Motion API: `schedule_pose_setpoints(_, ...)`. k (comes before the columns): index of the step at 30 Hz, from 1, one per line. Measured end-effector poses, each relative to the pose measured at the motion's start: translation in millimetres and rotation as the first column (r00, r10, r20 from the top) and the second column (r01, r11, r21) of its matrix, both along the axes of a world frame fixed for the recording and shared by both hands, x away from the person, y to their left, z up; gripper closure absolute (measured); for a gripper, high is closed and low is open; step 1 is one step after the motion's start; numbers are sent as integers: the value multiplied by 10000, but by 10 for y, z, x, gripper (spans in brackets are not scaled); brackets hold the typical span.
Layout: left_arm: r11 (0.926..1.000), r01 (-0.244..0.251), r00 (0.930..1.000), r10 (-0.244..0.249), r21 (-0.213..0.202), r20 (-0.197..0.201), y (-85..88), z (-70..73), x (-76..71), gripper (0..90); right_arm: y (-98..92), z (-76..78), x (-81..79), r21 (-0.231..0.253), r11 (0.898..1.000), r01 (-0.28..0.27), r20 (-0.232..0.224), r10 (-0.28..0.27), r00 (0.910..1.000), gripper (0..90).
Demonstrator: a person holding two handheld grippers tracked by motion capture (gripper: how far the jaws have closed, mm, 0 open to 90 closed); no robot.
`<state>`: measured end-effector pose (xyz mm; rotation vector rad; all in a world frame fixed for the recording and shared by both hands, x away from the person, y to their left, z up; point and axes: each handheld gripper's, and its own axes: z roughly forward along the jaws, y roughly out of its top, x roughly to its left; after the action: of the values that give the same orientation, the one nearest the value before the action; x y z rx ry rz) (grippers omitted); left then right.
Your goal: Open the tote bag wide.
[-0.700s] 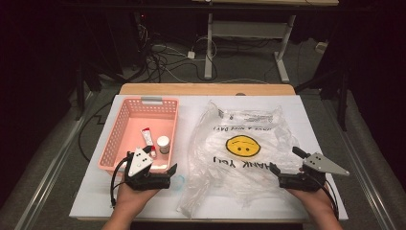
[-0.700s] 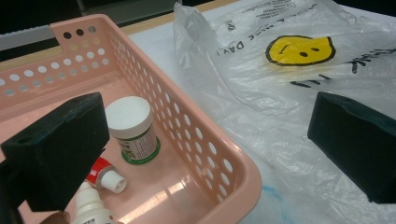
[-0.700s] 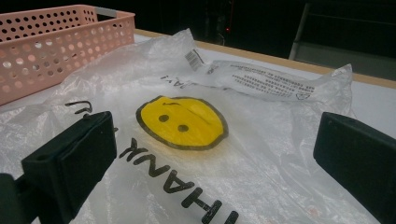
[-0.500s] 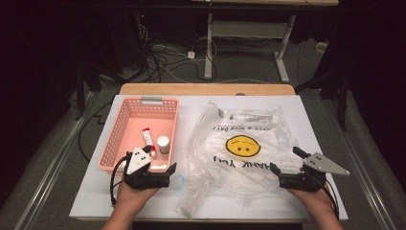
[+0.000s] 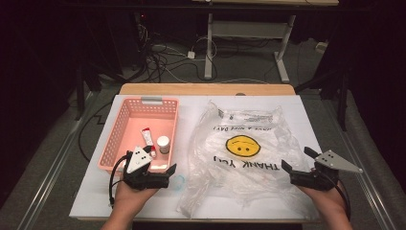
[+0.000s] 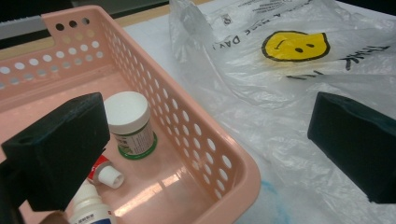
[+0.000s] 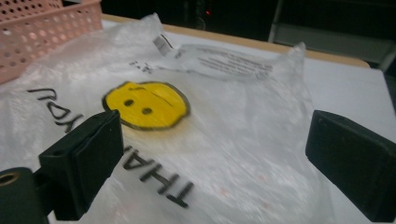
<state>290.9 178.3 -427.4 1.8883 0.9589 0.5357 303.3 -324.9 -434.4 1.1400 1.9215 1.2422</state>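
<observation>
Inside the pink basket [image 5: 119, 129] lie a jar [image 5: 163, 144] and tubes [image 5: 147, 137]; both grippers' jaws spread.

A clear, crinkled plastic bag [image 5: 244, 158] lies flat on the white worktop [image 5: 306, 115], printed with a yellow smiley face and the black words "THANK YOU", upside down in the high view. Just left of it stands a pink perforated basket [image 5: 119, 129] holding a small white-capped jar [image 5: 163, 144], upright, and a tube [image 5: 147, 138] lying beside it.
</observation>
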Motion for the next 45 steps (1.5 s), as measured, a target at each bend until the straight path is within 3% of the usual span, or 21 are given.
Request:
schedule_pose_setpoints(3,10000,25,10000,-25,46,10,-11,-5,0,0,-72,-29,-27,-210,9995,218,-269,-224,9994,65)
schedule_pose_setpoints(6,9998,151,9987,-159,-157,-486,4,2,27,0,-210,-94,-62,-239,9986,480,-695,-495,9964,103)
schedule_pose_setpoints(12,9993,100,9986,-118,-357,-516,36,14,27,0,-371,-150,-78,-170,9965,814,-1298,-829,9881,180)
schedule_pose_setpoints(21,9992,249,9984,-264,-315,-492,28,24,14,0,-438,-272,-127,-380,9963,765,-2206,-830,9718,245)
schedule_pose_setpoints(25,9988,341,9985,-356,-352,-418,16,11,14,0,-505,-325,-130,-361,9944,997,-2582,-1056,9603,270)
schedule_pose_setpoints(27,9989,334,9985,-347,-314,-417,8,2,18,0,-570,-348,-68,-257,9905,1354,-2803,-1372,9501,321)
schedule_pose_setpoints(30,9990,262,9987,-278,-369,-432,2,1,28,0,-613,-393,-38,-437,9885,1447,-3167,-1511,9364,499)
schedule_pose_setpoints(31,9990,262,9987,-278,-369,-432,2,1,28,0,-613,-393,-38,-437,9885,1447,-3167,-1511,9364,499)
schedule_pose_setpoints(32,9988,261,9986,-279,-407,-438,5,3,26,0,-609,-394,-52,-565,9902,1275,-3135,-1389,9394,686)
schedule_pose_setpoints(35,9990,199,9990,-215,-406,-394,9,6,21,0,-557,-393,-111,-887,9926,831,-3055,-1065,9462,821)
schedule_pose_setpoints(39,9991,213,9991,-226,-378,-365,16,8,21,0,-487,-352,-192,-890,9945,560,-2973,-802,9514,854)
schedule_pose_setpoints(40,9996,167,9996,-172,-230,-222,16,10,17,0,-410,-300,-270,-853,9958,336,-2801,-563,9583,856)
schedule_pose_setpoints(42,10000,42,9999,-42,12,-101,8,9,10,0,-326,-283,-376,-842,9964,21,-2726,-251,9618,866)
schedule_pose_setpoints(44,9999,66,9996,-64,93,-265,10,11,12,0,-249,-277,-478,-733,9968,-328,-2654,122,9641,867)
schedule_pose_setpoints(45,9999,74,9992,-76,-72,-386,12,6,14,0,-188,-280,-549,-783,9956,-506,-2669,280,9633,866)
